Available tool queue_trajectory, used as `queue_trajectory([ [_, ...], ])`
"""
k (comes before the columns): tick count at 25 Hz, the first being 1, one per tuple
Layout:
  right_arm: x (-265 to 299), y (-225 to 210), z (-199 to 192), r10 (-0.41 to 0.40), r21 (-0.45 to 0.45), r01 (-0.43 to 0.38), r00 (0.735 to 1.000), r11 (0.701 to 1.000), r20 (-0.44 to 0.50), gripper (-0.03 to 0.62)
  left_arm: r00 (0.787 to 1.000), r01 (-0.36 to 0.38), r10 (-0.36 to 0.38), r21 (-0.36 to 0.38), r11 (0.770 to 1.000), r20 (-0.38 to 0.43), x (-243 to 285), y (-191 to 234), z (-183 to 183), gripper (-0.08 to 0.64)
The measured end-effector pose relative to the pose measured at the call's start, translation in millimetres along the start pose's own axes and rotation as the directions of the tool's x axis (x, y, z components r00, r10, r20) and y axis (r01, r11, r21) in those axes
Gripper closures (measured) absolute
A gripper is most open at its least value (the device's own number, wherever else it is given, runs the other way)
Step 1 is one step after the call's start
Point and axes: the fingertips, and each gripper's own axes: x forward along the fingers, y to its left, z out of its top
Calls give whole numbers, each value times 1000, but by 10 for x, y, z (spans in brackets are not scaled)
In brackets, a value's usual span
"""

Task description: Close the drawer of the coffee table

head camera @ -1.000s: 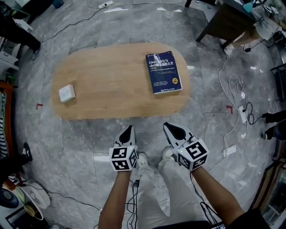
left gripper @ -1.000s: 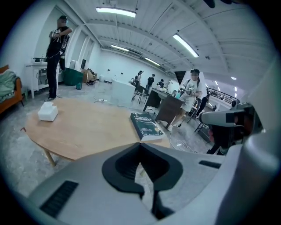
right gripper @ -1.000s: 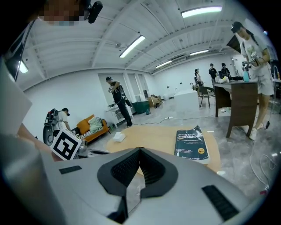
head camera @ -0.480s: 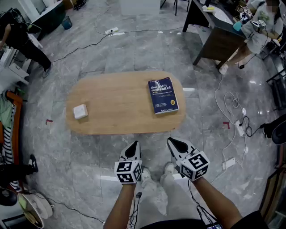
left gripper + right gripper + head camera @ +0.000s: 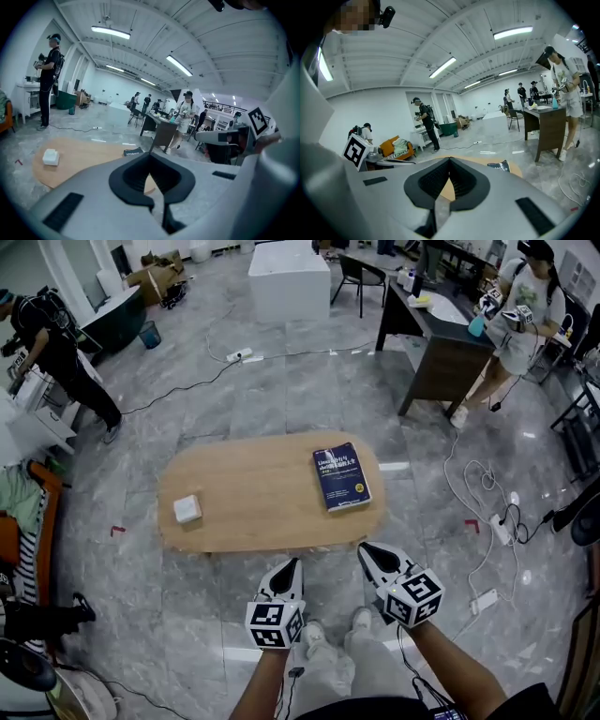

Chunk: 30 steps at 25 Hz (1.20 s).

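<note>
The oval wooden coffee table (image 5: 262, 512) stands on the grey floor ahead of me, and no drawer shows on it from here. On its top lie a blue book (image 5: 341, 476) at the right and a small white box (image 5: 187, 509) at the left. My left gripper (image 5: 291, 565) and right gripper (image 5: 367, 550) hover side by side just short of the table's near edge, both shut and holding nothing. The left gripper view has the left gripper (image 5: 150, 155) pointing over the tabletop (image 5: 79, 154). The right gripper view has the right gripper (image 5: 450, 161) pointing the same way, toward the book (image 5: 500, 165).
My feet (image 5: 314, 638) are right behind the grippers. Cables and a power strip (image 5: 485, 600) lie on the floor at the right. A dark desk (image 5: 441, 343) with a person (image 5: 521, 306) beside it stands at the back right. Another person (image 5: 58, 352) stands at the left.
The table now sits farther off and smaller in the head view, and more of the room shows beyond it. Both grippers keep the same pose, lower in the frame.
</note>
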Motion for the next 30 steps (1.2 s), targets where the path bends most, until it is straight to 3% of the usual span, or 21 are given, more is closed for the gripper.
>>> queue_trajectory([
  [4, -120, 131, 197, -1, -5, 1, 999, 1000, 51, 581, 999, 36, -37, 36, 999, 28, -218, -145, 209, 557],
  [8, -199, 171, 361, -11, -18, 13, 996, 1000, 89, 581, 995, 68, -69, 26, 997, 68, -344, -257, 429, 557],
  [14, -375, 311, 695, -31, -31, 36, 987, 999, 157, 581, 986, 120, -129, 92, 989, 104, -548, -445, 794, 557],
  [22, -571, 443, 1132, -47, -71, 68, 964, 995, 261, 581, 959, 170, -206, 185, 968, 196, -725, -708, 1390, 557],
  [30, -598, 543, 1234, -60, -84, 90, 951, 992, 304, 581, 928, 212, -270, 231, 950, 258, -811, -842, 1739, 557],
])
